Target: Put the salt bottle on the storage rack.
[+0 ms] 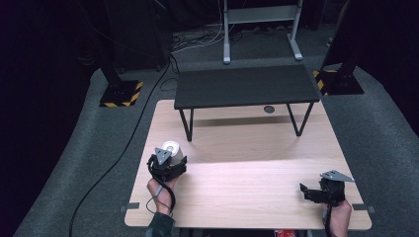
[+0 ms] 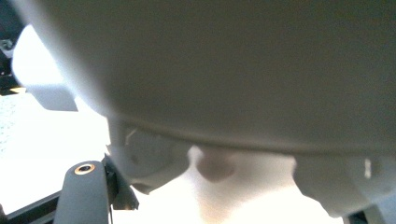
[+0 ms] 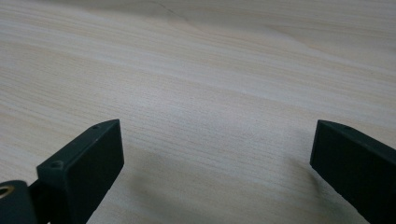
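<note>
A white cup-like container (image 1: 171, 147) hangs at the left side of the light wooden table (image 1: 247, 168), a little above it and leaning. My left gripper (image 1: 171, 157) is shut on it from the near side. In the left gripper view the container's pale wall (image 2: 224, 70) looms very close and blurred, with one black finger (image 2: 84, 191) at the lower left. My right gripper (image 1: 307, 190) rests at the table's near right corner, pointing left. Its jaws (image 3: 217, 158) stand wide open over bare wood with nothing between them.
A low black bench (image 1: 245, 86) stands across the far half of the table, with a small round grommet (image 1: 269, 109) under it. Beyond are grey carpet, a black cable (image 1: 118, 153) and stand bases with yellow-black stripes (image 1: 120, 94).
</note>
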The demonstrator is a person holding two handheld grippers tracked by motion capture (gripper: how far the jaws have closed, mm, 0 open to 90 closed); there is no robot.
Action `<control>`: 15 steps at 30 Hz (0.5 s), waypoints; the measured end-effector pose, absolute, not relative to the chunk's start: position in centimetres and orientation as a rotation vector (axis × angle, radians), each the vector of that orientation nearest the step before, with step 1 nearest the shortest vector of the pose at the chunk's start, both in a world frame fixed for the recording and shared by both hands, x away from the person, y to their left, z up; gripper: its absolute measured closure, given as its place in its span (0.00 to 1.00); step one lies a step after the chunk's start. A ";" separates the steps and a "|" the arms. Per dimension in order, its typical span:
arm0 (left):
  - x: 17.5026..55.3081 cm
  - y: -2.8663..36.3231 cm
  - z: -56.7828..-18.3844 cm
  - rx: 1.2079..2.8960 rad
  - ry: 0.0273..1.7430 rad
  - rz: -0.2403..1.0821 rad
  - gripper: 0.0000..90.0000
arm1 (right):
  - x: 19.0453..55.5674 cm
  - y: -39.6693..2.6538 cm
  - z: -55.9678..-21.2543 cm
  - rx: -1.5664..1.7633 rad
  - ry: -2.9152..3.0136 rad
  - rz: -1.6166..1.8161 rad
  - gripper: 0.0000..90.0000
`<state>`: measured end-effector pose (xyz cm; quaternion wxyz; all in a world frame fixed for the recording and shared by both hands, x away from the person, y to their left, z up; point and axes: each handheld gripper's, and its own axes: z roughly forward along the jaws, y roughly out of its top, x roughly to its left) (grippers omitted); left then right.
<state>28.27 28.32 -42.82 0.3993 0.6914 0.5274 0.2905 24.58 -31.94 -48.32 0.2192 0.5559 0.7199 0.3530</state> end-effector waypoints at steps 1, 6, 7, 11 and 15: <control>28.3 28.3 -42.7 1.751 1.331 0.733 0.33 | 24.6 -31.9 -48.3 1.537 1.992 0.978 0.02; 28.8 28.4 -42.2 1.750 1.307 0.704 0.33 | 24.6 -31.9 -48.3 1.536 1.992 0.973 0.02; 28.8 28.3 -42.1 1.749 1.303 0.703 0.33 | 24.6 -31.9 -48.3 1.535 1.992 0.973 0.02; 29.1 28.1 -41.7 1.752 1.293 0.702 0.33 | 24.5 -31.9 -48.3 1.534 1.990 0.975 0.02; 29.3 27.9 -41.2 1.762 1.276 0.703 0.33 | 24.5 -31.8 -48.3 1.531 1.993 0.971 0.02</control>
